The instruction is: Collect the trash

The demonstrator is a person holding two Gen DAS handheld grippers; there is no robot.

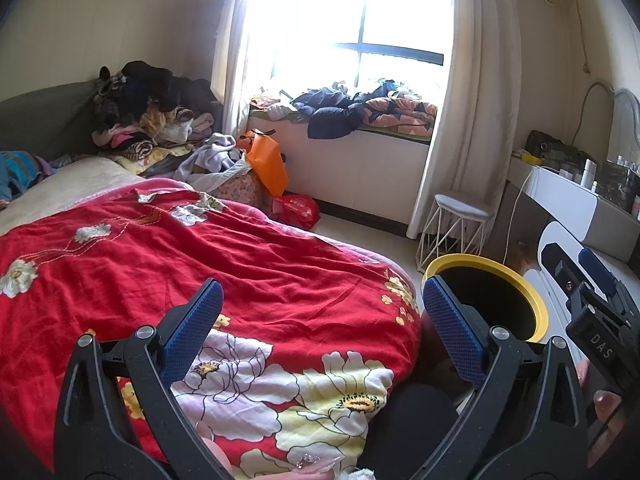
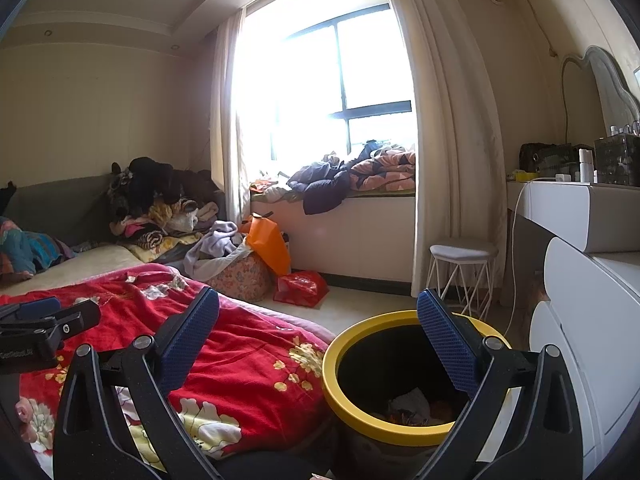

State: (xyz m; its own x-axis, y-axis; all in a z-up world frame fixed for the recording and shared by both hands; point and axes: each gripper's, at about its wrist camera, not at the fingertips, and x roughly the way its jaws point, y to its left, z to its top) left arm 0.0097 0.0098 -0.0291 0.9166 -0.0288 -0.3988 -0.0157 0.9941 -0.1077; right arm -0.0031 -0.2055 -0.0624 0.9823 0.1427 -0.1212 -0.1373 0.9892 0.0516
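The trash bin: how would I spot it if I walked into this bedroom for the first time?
Start at the bed with the red flowered quilt and look at the floor gap between it and the white dresser. The bin stands there, round and open-topped, with some crumpled scraps inside. Its bright yellow rim around a black inside sets it apart from the white wire stool behind it.

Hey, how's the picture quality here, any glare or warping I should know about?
Left wrist view: the window is blown out white, and the curtain bows from fisheye warp. Right wrist view: the same glare washes out the panes, while the inside of the bin is dim.
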